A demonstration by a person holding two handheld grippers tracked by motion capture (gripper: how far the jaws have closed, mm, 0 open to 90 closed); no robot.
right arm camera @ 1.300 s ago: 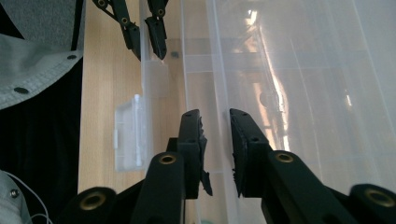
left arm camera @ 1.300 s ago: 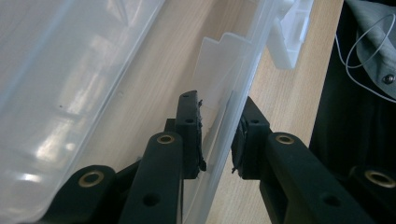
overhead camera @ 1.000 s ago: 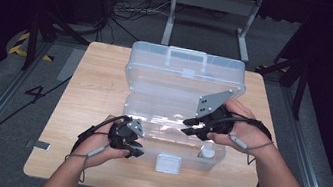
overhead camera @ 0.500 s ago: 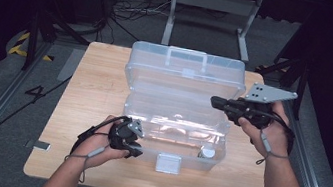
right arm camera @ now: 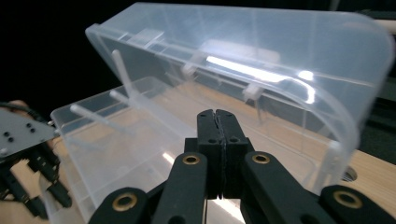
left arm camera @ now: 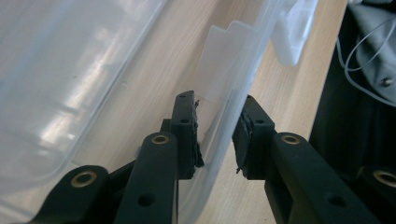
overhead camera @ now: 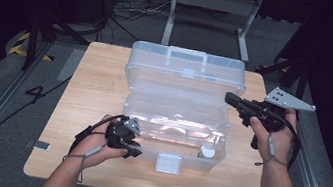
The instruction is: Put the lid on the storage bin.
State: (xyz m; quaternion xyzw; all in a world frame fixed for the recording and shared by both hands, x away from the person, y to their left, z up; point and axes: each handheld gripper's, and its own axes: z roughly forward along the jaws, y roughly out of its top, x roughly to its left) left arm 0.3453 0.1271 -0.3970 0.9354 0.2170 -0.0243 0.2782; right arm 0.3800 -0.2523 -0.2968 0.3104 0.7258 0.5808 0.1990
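Left claw [left arm camera: 215, 135] astride box wall [left arm camera: 219, 121]

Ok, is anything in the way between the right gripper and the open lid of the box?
Nothing visible. The right gripper, jaws shut and empty, points at the lid from beside the box, with only open air between them.

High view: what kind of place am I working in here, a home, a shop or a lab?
Most likely a lab or recording studio. A lone wooden table stands on grey carpet amid black curtains, loose cables trail across the floor behind it, and a metal stand sits beyond the clear box.
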